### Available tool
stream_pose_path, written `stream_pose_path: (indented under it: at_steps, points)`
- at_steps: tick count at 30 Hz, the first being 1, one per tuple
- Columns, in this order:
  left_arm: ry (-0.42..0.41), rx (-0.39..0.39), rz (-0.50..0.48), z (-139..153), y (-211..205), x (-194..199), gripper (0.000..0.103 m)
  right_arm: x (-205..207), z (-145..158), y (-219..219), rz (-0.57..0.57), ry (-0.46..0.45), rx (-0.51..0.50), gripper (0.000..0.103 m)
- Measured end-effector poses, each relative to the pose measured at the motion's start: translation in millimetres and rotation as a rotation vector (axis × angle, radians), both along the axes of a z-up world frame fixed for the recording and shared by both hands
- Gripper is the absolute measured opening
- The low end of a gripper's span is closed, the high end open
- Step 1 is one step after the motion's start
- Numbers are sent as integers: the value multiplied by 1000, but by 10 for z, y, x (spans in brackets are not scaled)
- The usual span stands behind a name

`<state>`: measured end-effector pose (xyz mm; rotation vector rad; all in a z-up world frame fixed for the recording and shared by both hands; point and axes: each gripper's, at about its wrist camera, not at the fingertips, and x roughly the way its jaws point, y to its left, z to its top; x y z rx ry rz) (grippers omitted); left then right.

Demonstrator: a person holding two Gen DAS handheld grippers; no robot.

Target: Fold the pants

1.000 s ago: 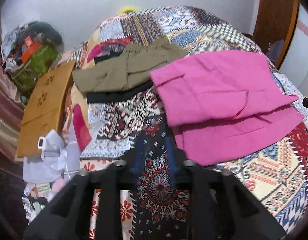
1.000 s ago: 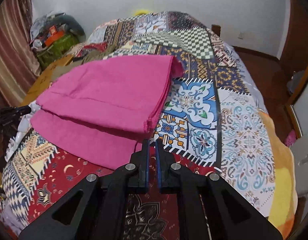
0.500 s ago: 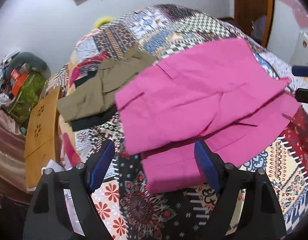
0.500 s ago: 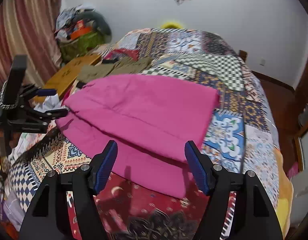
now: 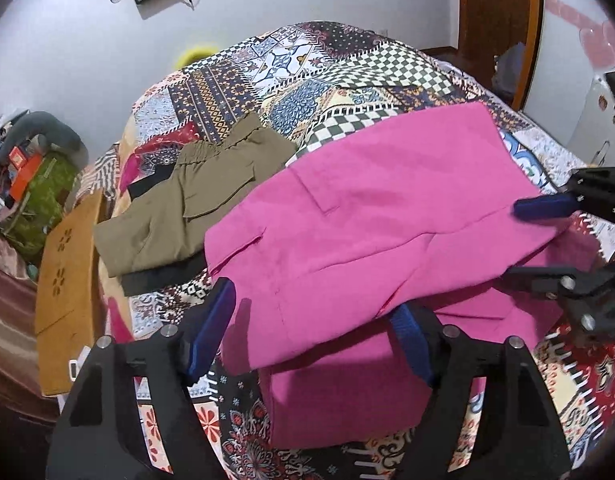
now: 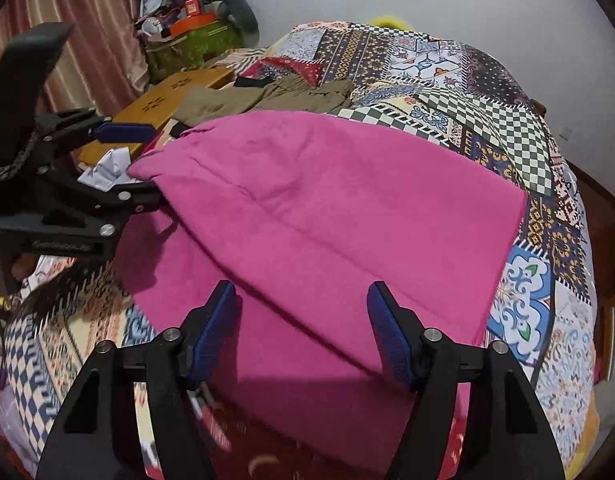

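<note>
Pink pants [image 5: 371, 248] lying folded on the patchwork bedspread [image 5: 339, 80], left gripper [image 5: 315, 336] and right gripper [image 6: 303, 336] both hovering spread wide at opposite edges.

I am in a bedroom at home. I see a big bed [image 5: 347, 92] with a patchwork cover, and curtains [image 6: 87, 40].

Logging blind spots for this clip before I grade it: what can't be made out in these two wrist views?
- Lower layer of the pink pants: covered by the folded-over top layer, both views.
- Black garment: mostly under the olive pants, left view; type unclear.
- Left gripper: open, but its right finger sits partly behind pink cloth, so contact is uncertain.
- Right gripper: open; bedspread below it is blurred.
</note>
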<state>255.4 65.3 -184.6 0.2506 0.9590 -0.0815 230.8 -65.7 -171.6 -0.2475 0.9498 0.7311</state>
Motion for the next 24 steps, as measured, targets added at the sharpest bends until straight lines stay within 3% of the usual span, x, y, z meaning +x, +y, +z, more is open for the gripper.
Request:
stream_pose_path:
  at_steps: [5,7,9,11,17,24]
  points:
    - [19,4,-42,-71,-78,-24,75,140,60,9,-14,20,53,25]
    - [15,59,-53,-145,-139,-47,65,159,107,-5,-23,8,77,15]
    - [5,82,-59,-160,-173,-73,37,156,154,-29,-27,1,105,11]
    - [-7,92,-50,-123,-187,-100,22,137,197,-44,-28,-10,121,10]
    - [-66,61,-39,139,-216,-218,15,-1,329,-71,-4,-51,128,8]
    - [-47,39,-80,178,-315,-425,15,-162,430,-180,10,-88,114,8]
